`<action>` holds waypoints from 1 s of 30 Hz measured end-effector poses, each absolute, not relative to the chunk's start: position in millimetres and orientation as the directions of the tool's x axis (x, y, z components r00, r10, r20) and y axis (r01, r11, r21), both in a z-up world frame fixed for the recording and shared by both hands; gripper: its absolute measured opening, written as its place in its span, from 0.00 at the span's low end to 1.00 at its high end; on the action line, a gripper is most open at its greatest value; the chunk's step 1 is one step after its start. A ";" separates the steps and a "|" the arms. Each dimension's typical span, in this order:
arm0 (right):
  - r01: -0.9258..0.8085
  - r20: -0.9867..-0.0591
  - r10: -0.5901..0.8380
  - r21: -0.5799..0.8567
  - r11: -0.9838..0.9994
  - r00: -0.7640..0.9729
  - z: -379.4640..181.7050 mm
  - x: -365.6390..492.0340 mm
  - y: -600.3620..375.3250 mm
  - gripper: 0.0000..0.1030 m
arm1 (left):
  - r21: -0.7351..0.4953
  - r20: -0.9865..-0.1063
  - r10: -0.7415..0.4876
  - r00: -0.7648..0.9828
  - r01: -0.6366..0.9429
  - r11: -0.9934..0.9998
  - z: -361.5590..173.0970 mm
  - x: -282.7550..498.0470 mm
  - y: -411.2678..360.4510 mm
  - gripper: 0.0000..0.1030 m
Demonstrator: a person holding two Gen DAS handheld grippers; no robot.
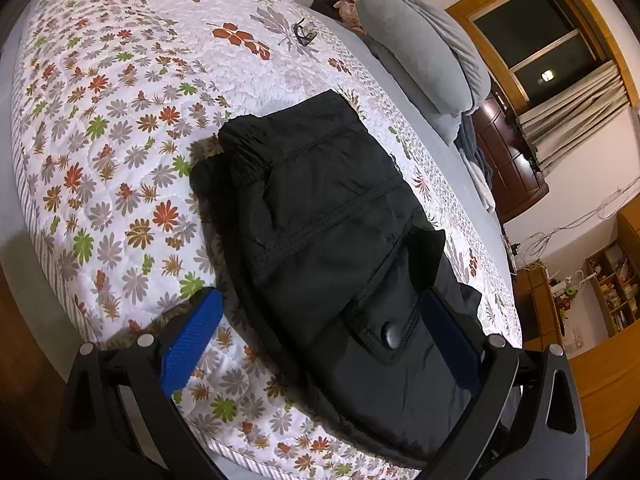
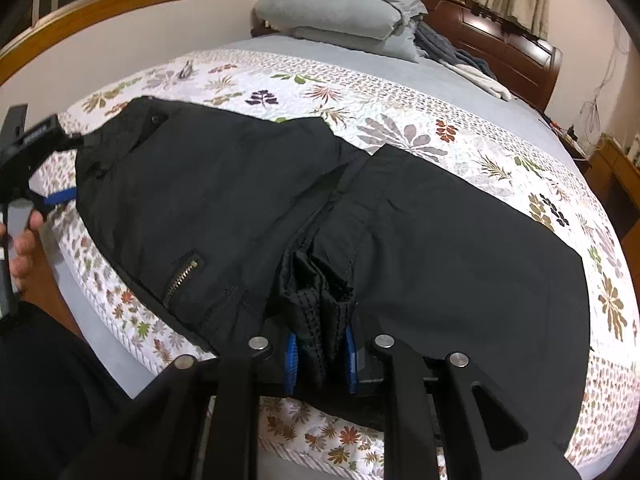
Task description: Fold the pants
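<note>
Black pants (image 2: 224, 200) lie across a floral quilt (image 1: 120, 120) on a bed, already doubled once, their hems and waist stacked toward the near edge. The cloth looks thin, soft and faintly slick, a light synthetic weave that will likely drape and slide rather than hold a crease; the thick seams, waistband and pocket flaps look like the surest places to take hold.

The right gripper (image 2: 320, 360) is clamped on a bunched fold of the pants at the quilt's near edge, blue pads pressing both sides. The left gripper (image 1: 320, 332) stands wide open, its blue fingers (image 1: 192, 336) straddling the snap-pocket end of the pants without pressing the cloth; a hand (image 2: 24, 248) holding it shows at the far end of the pants in the right wrist view.

A brass zipper (image 2: 180, 276) marks one pocket. White lettering on the left gripper's body is too blurred to read. Beyond the quilt sit grey pillows (image 2: 340, 4).
</note>
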State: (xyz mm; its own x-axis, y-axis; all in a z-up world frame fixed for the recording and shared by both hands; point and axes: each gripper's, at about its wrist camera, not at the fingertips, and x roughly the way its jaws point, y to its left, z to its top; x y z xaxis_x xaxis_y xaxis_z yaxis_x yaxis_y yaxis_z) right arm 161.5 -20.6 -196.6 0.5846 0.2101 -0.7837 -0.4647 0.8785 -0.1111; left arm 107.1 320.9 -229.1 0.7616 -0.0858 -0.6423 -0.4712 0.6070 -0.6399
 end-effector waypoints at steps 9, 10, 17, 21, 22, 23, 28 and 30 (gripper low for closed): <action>-0.515 -0.789 0.180 -0.192 0.835 0.587 -207.2 158.1 -11.7 0.19 | -0.603 -0.670 -0.065 0.739 -0.492 0.627 -229.8 122.0 317.9 0.97; -0.519 -0.791 0.179 -0.196 0.832 0.585 -208.4 158.0 -11.6 0.20 | -0.602 -0.672 -0.065 0.738 -0.493 0.628 -230.1 122.8 318.5 0.97; -0.561 -0.794 0.191 -0.216 0.799 0.577 -203.6 149.3 -9.2 0.31 | -0.604 -0.670 -0.066 0.740 -0.490 0.629 -229.8 125.5 319.1 0.97; -0.628 -0.786 0.370 -0.029 0.778 0.495 -184.1 137.3 -27.5 0.53 | -0.609 -0.656 -0.055 0.753 -0.485 0.627 -228.5 117.0 318.3 0.97; -0.634 -0.780 0.405 0.013 0.773 0.477 -179.2 135.6 -33.0 0.53 | -0.615 -0.650 -0.057 0.758 -0.480 0.626 -228.2 116.0 318.1 0.97; -0.644 -0.772 0.450 0.069 0.762 0.450 -173.1 134.4 -40.5 0.53 | -0.623 -0.643 -0.061 0.764 -0.475 0.621 -227.6 114.9 318.1 0.97; -0.583 -0.736 0.498 0.174 0.793 0.458 -149.9 150.2 -76.5 0.51 | -0.648 -0.625 -0.061 0.778 -0.473 0.598 -229.5 105.6 327.4 0.97; -0.564 -0.730 0.524 0.231 0.793 0.438 -149.4 161.5 -81.3 0.51 | -0.661 -0.626 -0.076 0.776 -0.477 0.579 -233.3 104.8 331.5 0.97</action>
State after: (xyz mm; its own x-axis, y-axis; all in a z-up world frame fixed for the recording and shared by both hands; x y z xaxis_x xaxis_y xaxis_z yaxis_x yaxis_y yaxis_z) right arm 161.5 -81.3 -149.4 0.4379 0.5245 -0.7302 -0.5642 0.7927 0.2311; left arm 104.8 331.5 -233.3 0.7764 -0.0755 -0.6257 -0.4766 0.5792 -0.6613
